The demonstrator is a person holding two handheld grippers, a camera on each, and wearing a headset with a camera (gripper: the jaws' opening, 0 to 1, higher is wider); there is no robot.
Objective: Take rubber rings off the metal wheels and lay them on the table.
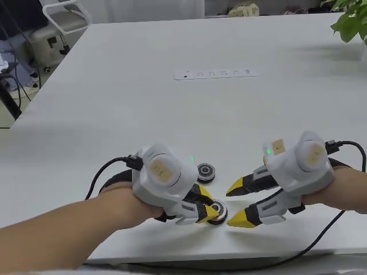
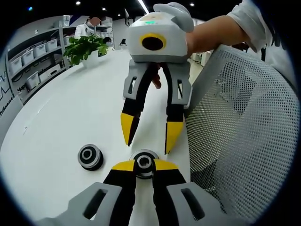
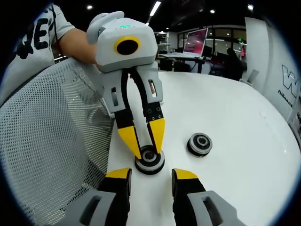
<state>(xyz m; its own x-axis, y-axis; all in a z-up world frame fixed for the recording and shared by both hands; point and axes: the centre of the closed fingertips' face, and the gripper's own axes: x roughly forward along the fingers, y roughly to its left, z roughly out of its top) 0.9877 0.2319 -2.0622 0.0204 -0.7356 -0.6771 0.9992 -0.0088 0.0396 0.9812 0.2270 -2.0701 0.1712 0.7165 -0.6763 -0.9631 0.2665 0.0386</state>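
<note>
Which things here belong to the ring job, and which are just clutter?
Job: gripped wheel, clamped in the left tool; free wheel; right tool, open; table.
Lying about: plant; socket strip; mesh chair.

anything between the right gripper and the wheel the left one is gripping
Nothing: bare table between the right gripper and the wheel, as the right gripper view shows.
</note>
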